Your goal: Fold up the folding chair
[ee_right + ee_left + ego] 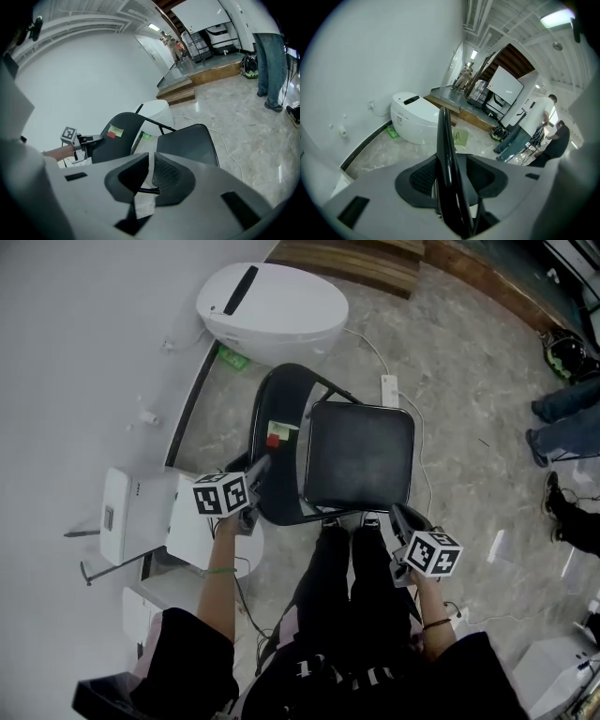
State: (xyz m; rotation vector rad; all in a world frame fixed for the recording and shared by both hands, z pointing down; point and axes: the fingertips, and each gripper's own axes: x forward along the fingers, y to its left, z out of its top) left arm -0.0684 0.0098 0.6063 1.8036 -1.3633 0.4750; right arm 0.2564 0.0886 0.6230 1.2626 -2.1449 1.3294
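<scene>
A black folding chair stands unfolded in front of me, its seat (361, 456) level and its curved backrest (281, 404) to the left, with a red and a green sticker on it. My left gripper (258, 470) is at the backrest's near edge. In the left gripper view the backrest (445, 140) runs edge-on between the wide jaws of the left gripper (452, 161), with a gap on the right side. My right gripper (398, 517) hangs by the seat's front right corner. There the right gripper (151, 161) is shut and empty, with the seat (187, 140) ahead.
A white oval appliance (272, 310) sits against the wall behind the chair. A power strip (390, 388) and its cable lie on the floor beside the seat. White boxes (131, 517) stand at my left. A bystander's feet (562, 418) are at the right; a wooden step (356, 259) is beyond.
</scene>
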